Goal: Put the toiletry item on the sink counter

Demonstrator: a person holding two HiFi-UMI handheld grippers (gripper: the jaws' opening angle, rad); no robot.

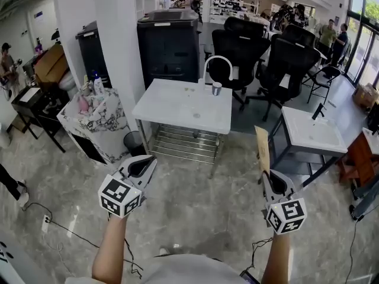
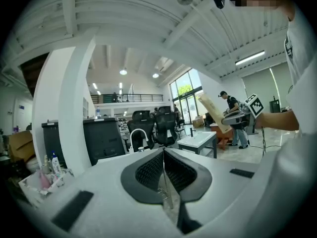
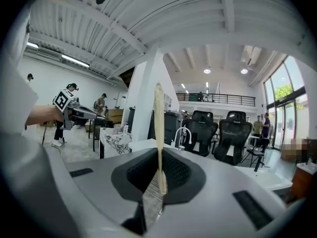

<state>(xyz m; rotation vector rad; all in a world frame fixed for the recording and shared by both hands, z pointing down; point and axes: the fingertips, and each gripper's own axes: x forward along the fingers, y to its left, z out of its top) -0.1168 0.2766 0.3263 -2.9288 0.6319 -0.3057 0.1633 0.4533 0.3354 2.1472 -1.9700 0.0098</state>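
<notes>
A thin, flat tan toiletry packet (image 1: pixel 262 149) stands upright in my right gripper (image 1: pixel 267 175), whose jaws are shut on its lower end. In the right gripper view the packet (image 3: pixel 159 128) rises edge-on from between the pads. My left gripper (image 1: pixel 147 161) is shut with nothing in it; its jaws meet in the left gripper view (image 2: pixel 163 152). The white sink counter (image 1: pixel 172 108) with its curved white faucet (image 1: pixel 218 64) stands ahead on the floor, well beyond both grippers. From the left gripper view the packet (image 2: pixel 213 112) shows off to the right.
A second white sink table (image 1: pixel 323 138) stands at the right. A marble-patterned cabinet (image 1: pixel 98 126) cluttered with bottles is left of the counter, with a dark bin (image 1: pixel 135 142) beside it. Black office chairs (image 1: pixel 260 52) and a black cabinet (image 1: pixel 169 43) stand behind. Cables lie on the floor.
</notes>
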